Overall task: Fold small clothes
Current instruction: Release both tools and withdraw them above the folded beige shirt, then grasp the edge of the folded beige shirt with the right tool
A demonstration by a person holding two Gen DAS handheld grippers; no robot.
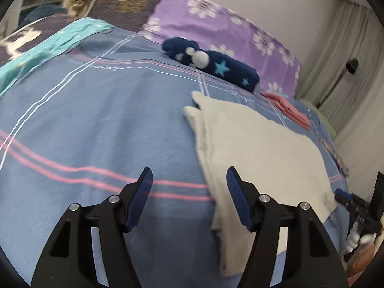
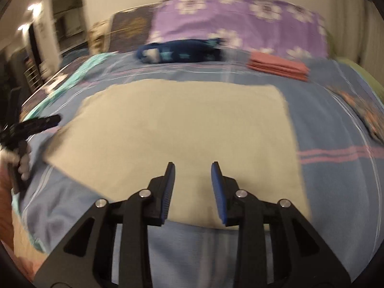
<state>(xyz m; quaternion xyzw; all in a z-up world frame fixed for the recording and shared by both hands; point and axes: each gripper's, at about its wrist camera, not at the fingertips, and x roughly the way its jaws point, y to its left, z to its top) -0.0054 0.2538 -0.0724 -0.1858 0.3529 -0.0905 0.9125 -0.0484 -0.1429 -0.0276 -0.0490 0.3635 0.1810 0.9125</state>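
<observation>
The cream cloth [image 2: 182,129] lies flat on the bed [image 2: 336,129], partly folded, and looks light, limp and easy to wrinkle, so a corner or hem is the place to pinch. Both the left gripper [image 1: 189,180] and right gripper [image 2: 193,170] hover with fingers spread, holding nothing

A folded cloth [image 2: 182,141] lies flat on the bedsheet [image 2: 336,124] directly before the right gripper [image 2: 193,168], with the left gripper [image 1: 189,175] off its left edge. Behind it a rolled garment [image 2: 182,52] lies against the pillow [image 2: 240,21]. A folded stack [image 2: 278,68] sits on the sheet to the garment's right.
</observation>
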